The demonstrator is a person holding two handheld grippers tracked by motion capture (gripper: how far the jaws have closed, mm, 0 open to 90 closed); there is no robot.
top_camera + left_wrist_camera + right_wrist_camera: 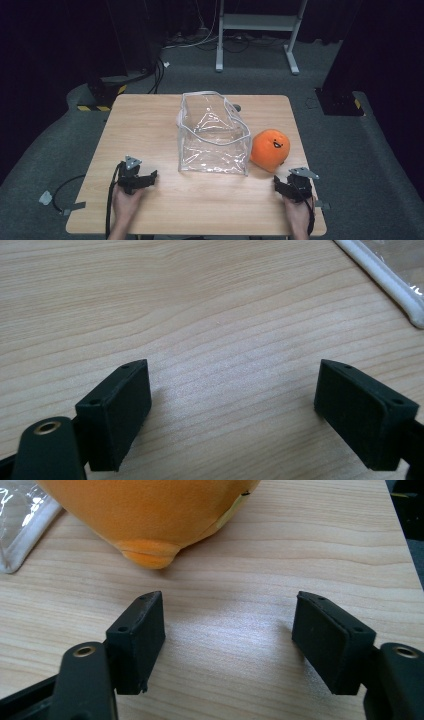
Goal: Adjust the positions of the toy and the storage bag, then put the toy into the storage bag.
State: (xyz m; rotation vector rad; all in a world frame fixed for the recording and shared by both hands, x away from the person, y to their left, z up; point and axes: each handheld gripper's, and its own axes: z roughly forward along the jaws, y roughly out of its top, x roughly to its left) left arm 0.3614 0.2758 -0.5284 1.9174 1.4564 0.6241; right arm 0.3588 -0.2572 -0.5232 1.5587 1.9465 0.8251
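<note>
A clear plastic bag point(214, 135) with white trim stands open-topped at the middle of the wooden table point(150, 125). Just right of it lies a round orange plush toy point(270, 149) with a smiling face. My left gripper point(145, 178) rests on the table near the front left, open, with bare wood between its jaws point(232, 390); the bag's white edge point(387, 277) shows at the upper right of its view. My right gripper point(282, 184) sits open at the front right, just short of the plush point(150, 515), with nothing between its jaws point(227, 630).
The table's right edge point(405, 545) runs close to my right gripper. A white desk frame point(257, 30) and cables stand on the grey floor beyond the table. Black stands flank the table's far corners.
</note>
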